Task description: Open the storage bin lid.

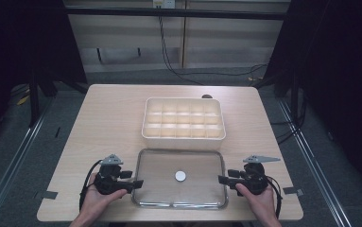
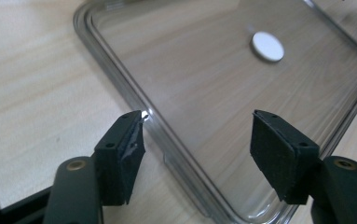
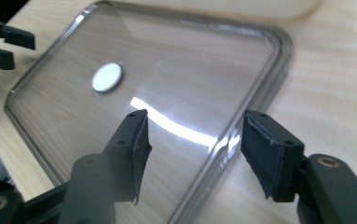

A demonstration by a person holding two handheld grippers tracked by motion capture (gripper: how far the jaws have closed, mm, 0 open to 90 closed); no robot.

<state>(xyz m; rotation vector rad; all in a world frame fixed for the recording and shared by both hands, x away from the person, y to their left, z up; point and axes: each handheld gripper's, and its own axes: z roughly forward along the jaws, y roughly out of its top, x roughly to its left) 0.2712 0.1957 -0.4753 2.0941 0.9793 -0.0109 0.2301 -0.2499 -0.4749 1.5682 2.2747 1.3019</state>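
A clear rectangular lid point(image 1: 159, 182) lies flat on the table near the front edge, with a small white round disc point(image 1: 180, 176) at its middle. My left gripper point(image 1: 137, 183) sits at the lid's left edge, jaws wide apart. In the left gripper view the lid's rim point(image 2: 134, 98) runs between the open jaws of the left gripper point(image 2: 197, 144), and no pad presses on it. My right gripper point(image 1: 222, 179) sits at the lid's right edge. Seen from the right gripper point(image 3: 195, 144), the lid's corner point(image 3: 269, 51) lies beyond its open jaws, untouched.
A cream box point(image 1: 183, 136) divided into several compartments stands just behind the lid, mid-table. A small dark round object point(image 1: 207, 96) lies behind the box. Bare wood lies to the left and right of the box. Cables run across the floor beyond the far edge.
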